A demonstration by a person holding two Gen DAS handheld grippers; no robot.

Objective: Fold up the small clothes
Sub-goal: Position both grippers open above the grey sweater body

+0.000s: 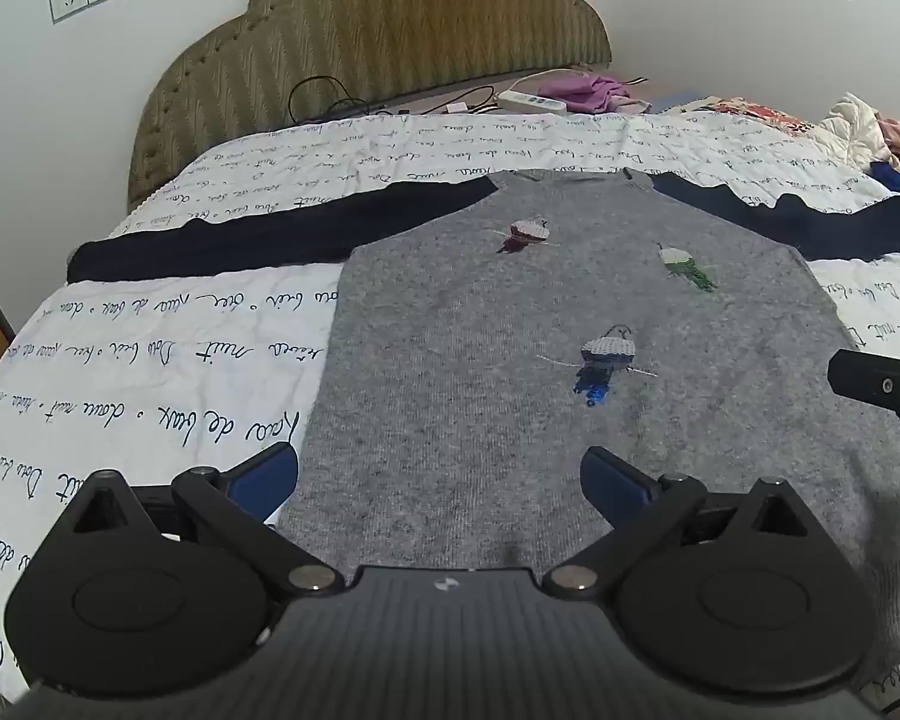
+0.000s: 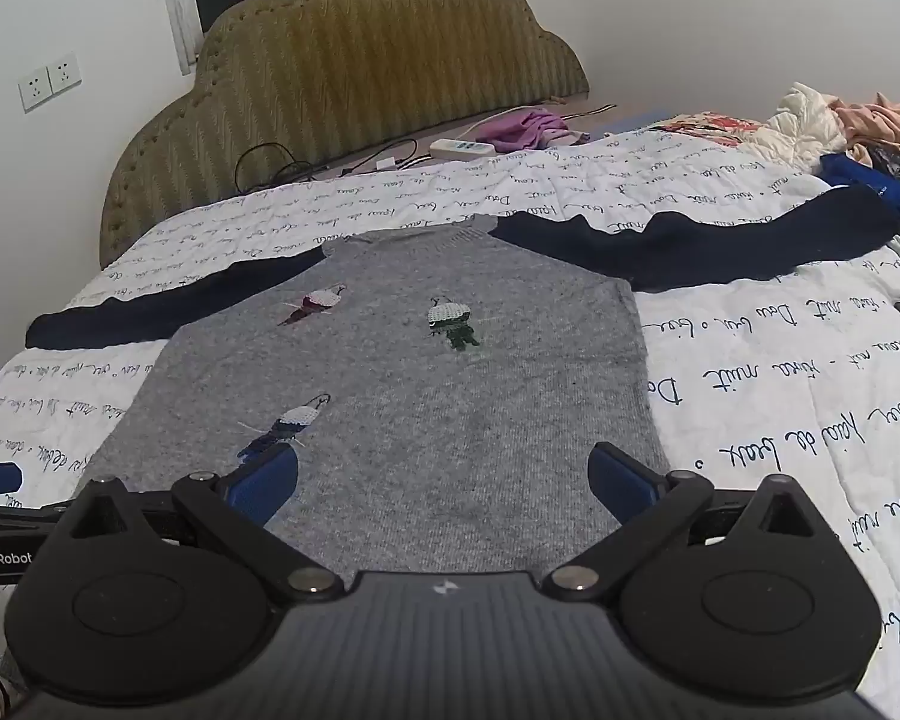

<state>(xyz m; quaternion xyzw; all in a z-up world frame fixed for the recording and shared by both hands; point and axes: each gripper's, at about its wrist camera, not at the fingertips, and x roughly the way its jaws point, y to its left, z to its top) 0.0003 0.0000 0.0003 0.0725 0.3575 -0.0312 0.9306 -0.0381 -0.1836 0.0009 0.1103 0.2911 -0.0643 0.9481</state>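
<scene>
We judge that folding has not yet begun: the grey knit sweater (image 1: pixel 570 372) lies flat and face up on the script-printed quilt (image 1: pixel 150 360), both navy sleeves spread wide, its hem nearest us.

Going left to right, our left gripper (image 1: pixel 440 476) hovers over the hem with its jaws wide apart and nothing between them but the grey knit below; the sweater's left edge runs just inside its left jaw. The left sleeve (image 1: pixel 210 243) stretches well ahead and to the left of those jaws.

Our right gripper (image 2: pixel 444 476) likewise stands wide open and empty, angled down over the hem, the sweater's right edge passing just by its right jaw. The right sleeve (image 2: pixel 720 240) lies ahead and to the right.

Next, we think, each gripper must drop and pinch a hem corner or reach forward for a sleeve.
</scene>
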